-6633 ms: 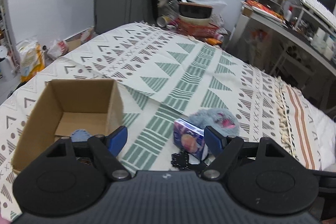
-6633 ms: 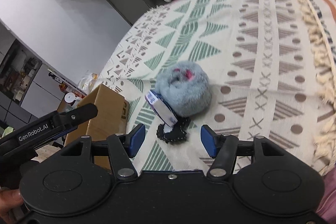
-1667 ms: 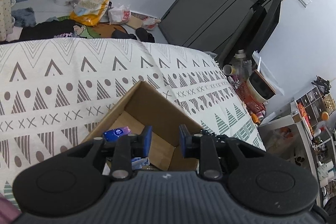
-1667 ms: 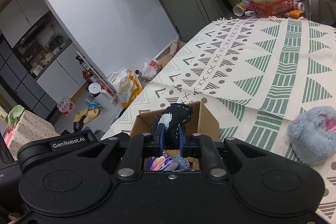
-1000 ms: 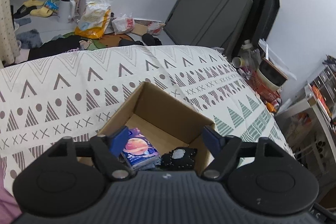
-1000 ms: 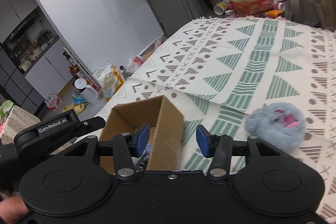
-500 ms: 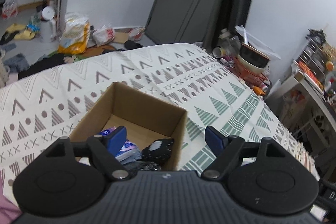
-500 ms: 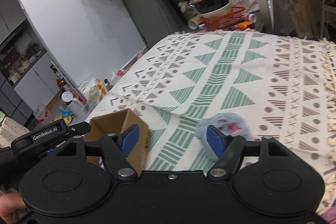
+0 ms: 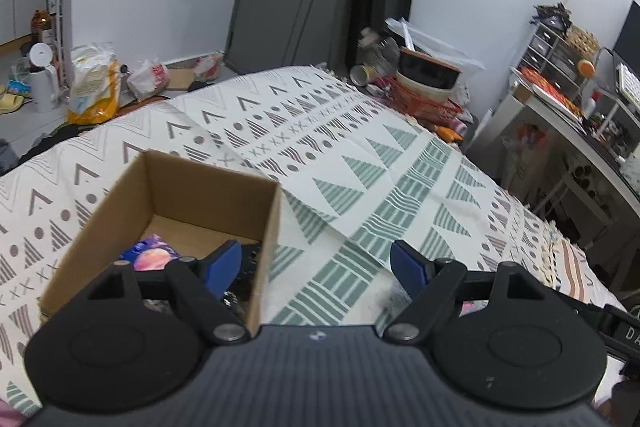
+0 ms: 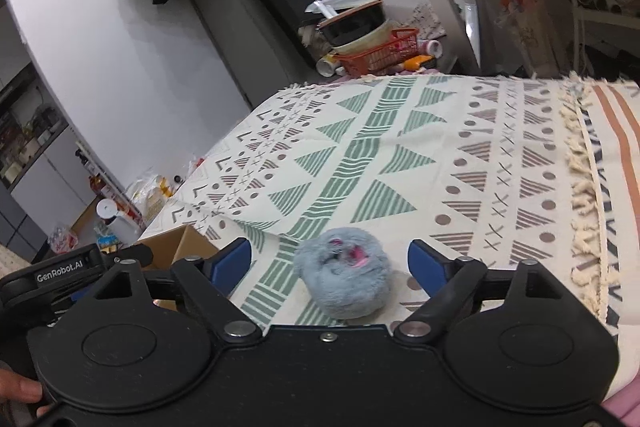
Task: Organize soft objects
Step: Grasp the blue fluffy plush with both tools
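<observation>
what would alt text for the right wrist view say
A fluffy grey-blue plush lies on a patterned bedspread between the open jaws of the right gripper, untouched. A cardboard box sits at the left, with the left gripper in front of it.

A patterned blanket (image 9: 360, 163) covers the bed. Beyond its far edge sits a red basket (image 10: 380, 57). A yellow bag (image 9: 94, 87) stands on the floor.
</observation>
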